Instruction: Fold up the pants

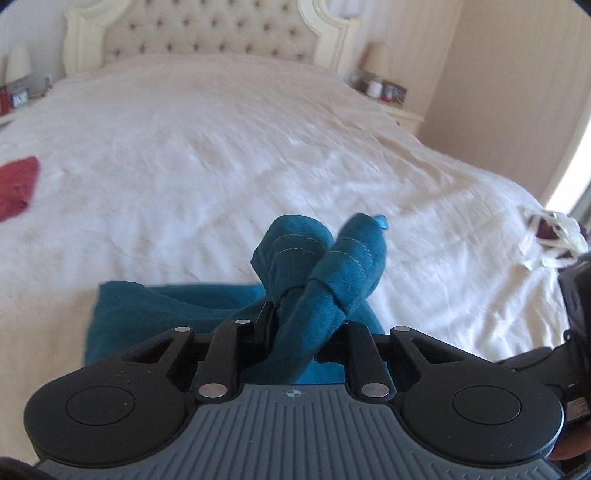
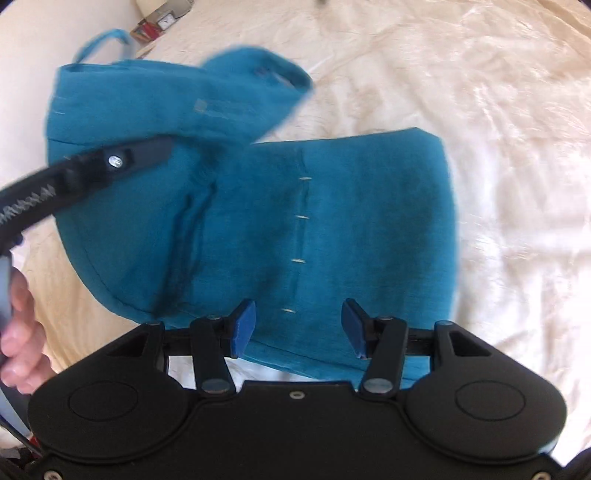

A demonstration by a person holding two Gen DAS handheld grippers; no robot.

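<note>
A: Pants [image 2: 258,221], teal ones, fill the middle of the right wrist view, spread on the white bedspread [image 2: 498,184], with a line of pale stitches running down the centre of the frame.

B: And the right gripper [image 2: 298,328]?

A: At the bottom of that view, its blue-padded fingers [image 2: 243,325] stand well apart with only flat cloth showing between them. It grips nothing.

B: What about the other one?

A: In the left wrist view the left gripper [image 1: 295,306] is closed tight on a bunched strip of the pants. The cloth rises from between the fingers and flares into two stitched hem ends in the centre of the frame. A bit of blue pad [image 1: 382,221] peeks out at the top of the right-hand bunch.

B: Can that gripper be seen from the right side too?

A: Yes, it enters from the left edge of the right wrist view as a dark finger, reaching into a raised fold of cloth in the upper left. A hand [image 2: 22,332] shows at the lower left edge.

B: Anything else around?

A: In the left wrist view, a red cloth [image 1: 16,188] lies at the left edge on the bed, a tufted headboard [image 1: 210,33] spans the top, and a nightstand [image 1: 391,99] with small items sits in the upper right.
</note>
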